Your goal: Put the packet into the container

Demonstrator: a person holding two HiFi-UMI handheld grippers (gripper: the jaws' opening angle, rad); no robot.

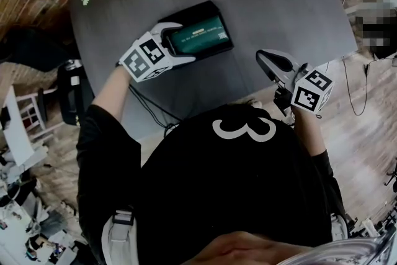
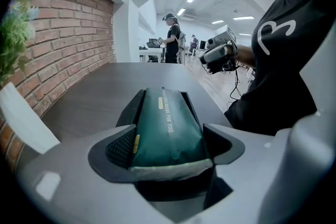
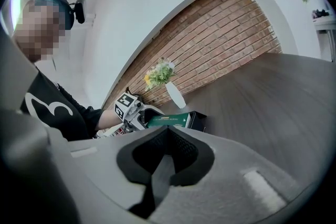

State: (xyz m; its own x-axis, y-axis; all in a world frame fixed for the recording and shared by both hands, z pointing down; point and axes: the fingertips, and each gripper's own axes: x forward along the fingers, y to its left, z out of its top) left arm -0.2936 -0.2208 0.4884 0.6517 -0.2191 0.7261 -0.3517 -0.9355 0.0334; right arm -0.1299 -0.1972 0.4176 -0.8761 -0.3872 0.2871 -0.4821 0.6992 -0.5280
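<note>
On the dark table (image 1: 279, 15), the left gripper (image 1: 177, 44) clamps its jaws on the near end of the green packet (image 1: 201, 34), which lies lengthwise in the black container (image 1: 192, 11), while the right gripper (image 1: 267, 60), jaws together and empty, hangs well apart.

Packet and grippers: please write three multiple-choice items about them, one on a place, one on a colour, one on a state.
1. Where is the packet?
A. on the floor
B. at the container
C. under the table

2. Which colour is the packet?
A. red
B. white
C. green

3. How are the right gripper's jaws?
A. shut, empty
B. shut on the packet
C. wide open

Answers:
1 B: the head view shows it at the black container, one end in the left gripper's jaws.
2 C: it looks dark green in every view.
3 A: the right gripper view shows the jaws together with nothing between.
</note>
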